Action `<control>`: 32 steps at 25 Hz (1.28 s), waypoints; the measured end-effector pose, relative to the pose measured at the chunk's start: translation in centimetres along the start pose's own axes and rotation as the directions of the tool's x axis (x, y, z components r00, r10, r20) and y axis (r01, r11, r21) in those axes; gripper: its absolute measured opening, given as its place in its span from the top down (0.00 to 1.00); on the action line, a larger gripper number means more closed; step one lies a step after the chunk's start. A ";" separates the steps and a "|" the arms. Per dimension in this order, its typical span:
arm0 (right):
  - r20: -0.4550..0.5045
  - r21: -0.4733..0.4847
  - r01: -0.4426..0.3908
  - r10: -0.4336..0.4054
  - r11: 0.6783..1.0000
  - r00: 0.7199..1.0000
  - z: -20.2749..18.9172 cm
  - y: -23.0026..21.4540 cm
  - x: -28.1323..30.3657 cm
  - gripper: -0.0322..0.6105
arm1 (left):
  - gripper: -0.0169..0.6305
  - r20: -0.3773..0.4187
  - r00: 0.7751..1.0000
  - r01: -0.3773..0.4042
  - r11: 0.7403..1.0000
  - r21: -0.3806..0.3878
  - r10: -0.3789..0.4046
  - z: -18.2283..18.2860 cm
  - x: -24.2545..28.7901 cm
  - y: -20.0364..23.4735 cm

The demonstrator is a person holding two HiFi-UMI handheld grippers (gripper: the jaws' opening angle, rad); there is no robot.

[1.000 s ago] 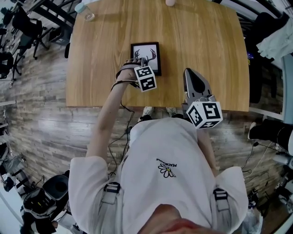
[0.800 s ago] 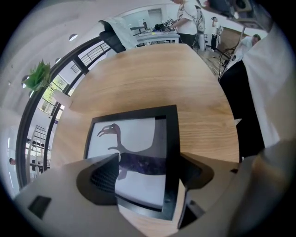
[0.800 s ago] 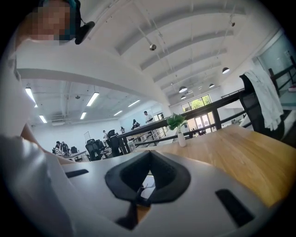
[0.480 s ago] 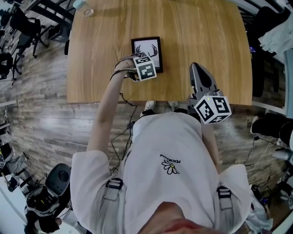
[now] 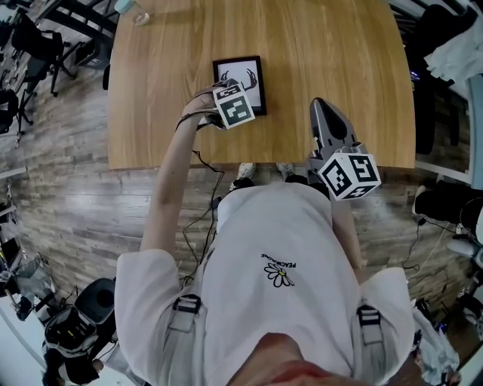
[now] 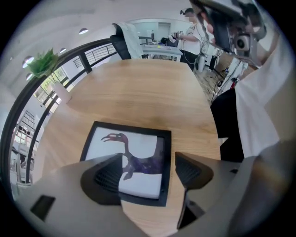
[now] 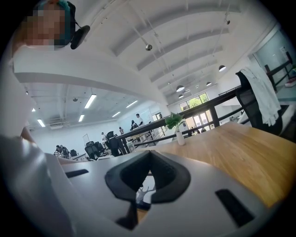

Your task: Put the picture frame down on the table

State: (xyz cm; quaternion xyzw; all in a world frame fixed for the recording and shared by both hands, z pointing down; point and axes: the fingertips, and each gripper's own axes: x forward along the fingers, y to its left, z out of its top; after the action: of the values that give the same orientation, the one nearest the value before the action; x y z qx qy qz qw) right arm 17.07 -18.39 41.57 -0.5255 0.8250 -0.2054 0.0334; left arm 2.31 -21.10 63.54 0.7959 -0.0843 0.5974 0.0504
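Note:
A black picture frame (image 5: 240,74) with a dark animal drawing on white lies flat on the wooden table (image 5: 339,53). My left gripper (image 5: 229,90) hovers over the frame's near edge. In the left gripper view its jaws stand wide apart, the left gripper (image 6: 148,162) is open, and the frame (image 6: 136,139) lies below them, apart from both pads. My right gripper (image 5: 321,109) is to the right, over the table's front edge, away from the frame. In the right gripper view its jaws meet at the tip, so the right gripper (image 7: 149,159) is shut and holds nothing.
A small plant in a white vase (image 6: 52,69) stands near the far table edge, also visible as the plant (image 7: 177,126). A bottle (image 5: 133,10) sits at the far left corner. Chairs (image 5: 34,41) and a white garment (image 5: 460,68) flank the table.
The head view has shifted a little. The left gripper stays over the frame's near edge, and the frame lies flat throughout. The right gripper has barely moved.

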 end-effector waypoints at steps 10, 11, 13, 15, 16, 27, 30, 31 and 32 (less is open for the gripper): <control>0.069 -0.160 -0.040 0.052 0.986 0.996 3.8 2.4 1.9 0.94 | 0.74 0.333 0.890 -0.273 0.950 -0.154 0.310 7.2 -12.2 6.6; 0.077 -0.166 -0.044 0.057 0.985 0.995 4.2 2.6 2.1 0.94 | 0.79 0.358 0.859 -0.322 0.930 -0.176 0.365 7.8 -13.8 7.4; 0.096 -0.171 -0.048 0.066 0.984 0.993 5.0 3.1 2.4 0.94 | 0.93 0.394 0.790 -0.419 0.882 -0.216 0.471 8.6 -16.7 8.7; 0.117 -0.169 -0.049 0.070 0.984 0.991 5.4 3.6 2.3 0.94 | 0.95 0.425 0.721 -0.487 0.836 -0.252 0.547 9.1 -19.2 9.0; 0.125 -0.168 -0.052 0.074 0.984 0.989 5.6 3.9 2.2 0.94 | 0.95 0.448 0.689 -0.505 0.821 -0.267 0.570 9.3 -20.4 8.8; 0.205 -0.311 0.015 0.051 0.950 0.977 7.3 5.7 1.8 0.94 | 0.95 0.558 0.137 -0.326 0.570 -0.754 0.818 8.3 -33.2 4.0; 0.235 -0.350 0.060 0.025 0.935 0.972 7.8 5.6 1.7 0.94 | 0.95 0.512 0.011 -0.325 0.487 -0.811 0.859 7.7 -35.0 2.5; 0.239 -0.355 0.067 0.021 0.932 0.971 7.8 5.6 1.8 0.94 | 0.95 0.490 -0.001 -0.312 0.466 -0.828 0.871 7.3 -35.0 2.2; 0.238 -0.357 0.071 0.017 0.931 0.971 7.8 5.5 1.9 0.94 | 0.95 0.471 -0.003 -0.284 0.451 -0.846 0.882 7.0 -34.7 1.9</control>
State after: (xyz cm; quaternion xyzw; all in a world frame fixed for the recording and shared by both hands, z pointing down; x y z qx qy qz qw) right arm 13.64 -20.42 32.70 -0.5545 0.8315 0.0143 0.0313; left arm -0.94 -21.68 28.25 0.7947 -0.6017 -0.0481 -0.0642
